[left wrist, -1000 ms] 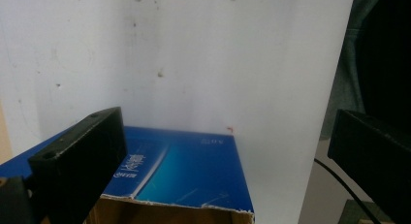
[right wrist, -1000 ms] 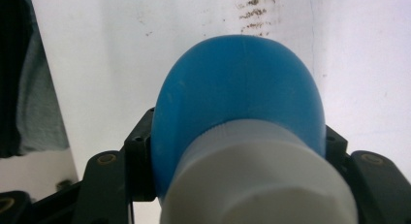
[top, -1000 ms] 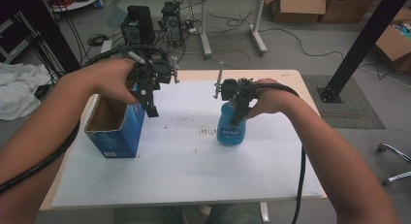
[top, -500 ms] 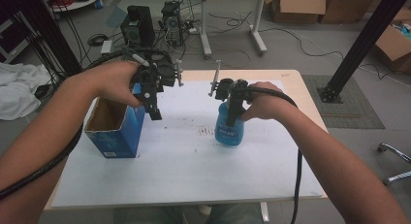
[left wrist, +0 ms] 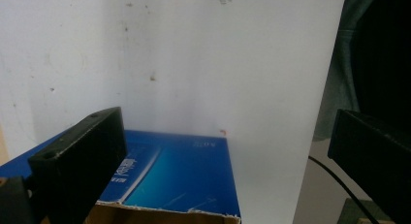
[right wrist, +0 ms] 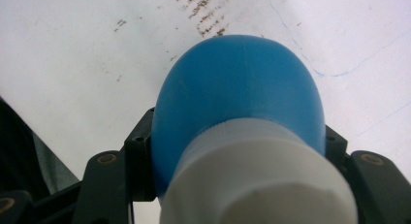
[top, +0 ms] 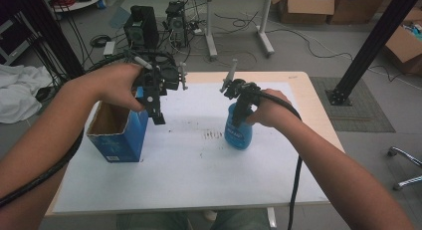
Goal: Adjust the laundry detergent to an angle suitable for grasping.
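Leftmost, one open-topped blue box [top: 118, 133] stands on the white table [top: 199, 180]. Just above its right edge hangs the left gripper [top: 158, 110], jaws spread wide and empty. Right of centre, one blue bottle [top: 239, 130] with a white cap [right wrist: 257, 185] stands upright on the sheet; the right gripper [top: 242, 110] is clamped on it just below the cap. Dark smudges [top: 214, 135] mark the sheet between them. Behind lie grey floor, cables, and probably three cardboard cartons [top: 405, 46].
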